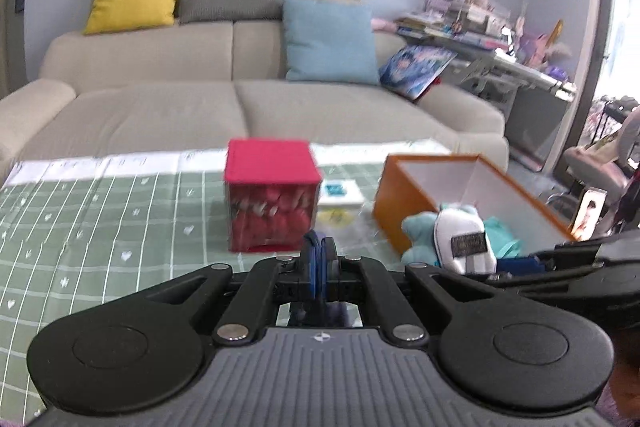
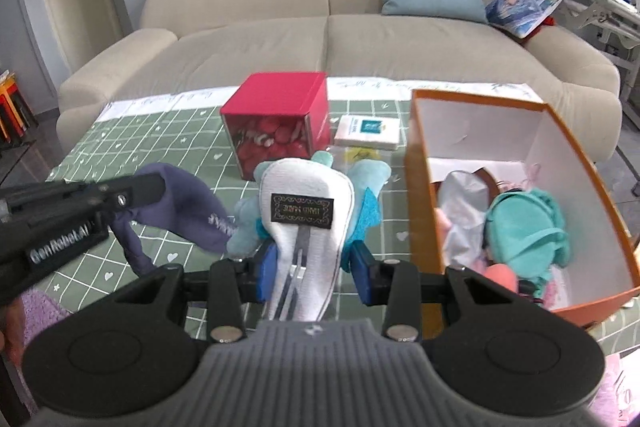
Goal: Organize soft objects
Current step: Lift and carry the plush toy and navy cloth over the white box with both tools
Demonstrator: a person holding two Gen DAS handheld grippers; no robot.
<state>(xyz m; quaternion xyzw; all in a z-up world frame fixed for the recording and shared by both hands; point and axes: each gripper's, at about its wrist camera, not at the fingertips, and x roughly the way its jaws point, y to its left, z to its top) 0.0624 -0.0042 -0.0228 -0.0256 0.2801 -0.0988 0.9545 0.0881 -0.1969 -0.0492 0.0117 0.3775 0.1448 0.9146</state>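
Observation:
My right gripper (image 2: 314,263) is shut on a white and teal plush toy (image 2: 306,199) with a black label, held above the green checked tablecloth (image 2: 100,163), left of the orange box (image 2: 416,163). The toy also shows in the left wrist view (image 1: 460,239) beside the orange box (image 1: 396,195). The box holds a teal soft toy (image 2: 524,239) and other soft items. My left gripper (image 1: 319,259) is shut on a purple cloth (image 2: 180,199); it shows in the right wrist view (image 2: 132,193) at the left.
A red box (image 2: 276,119) with a clear front stands mid-table. A small white packet (image 2: 368,133) lies behind the toy. A beige sofa (image 2: 320,39) with yellow and blue cushions runs along the table's far edge. A cluttered desk (image 1: 500,47) stands at the right.

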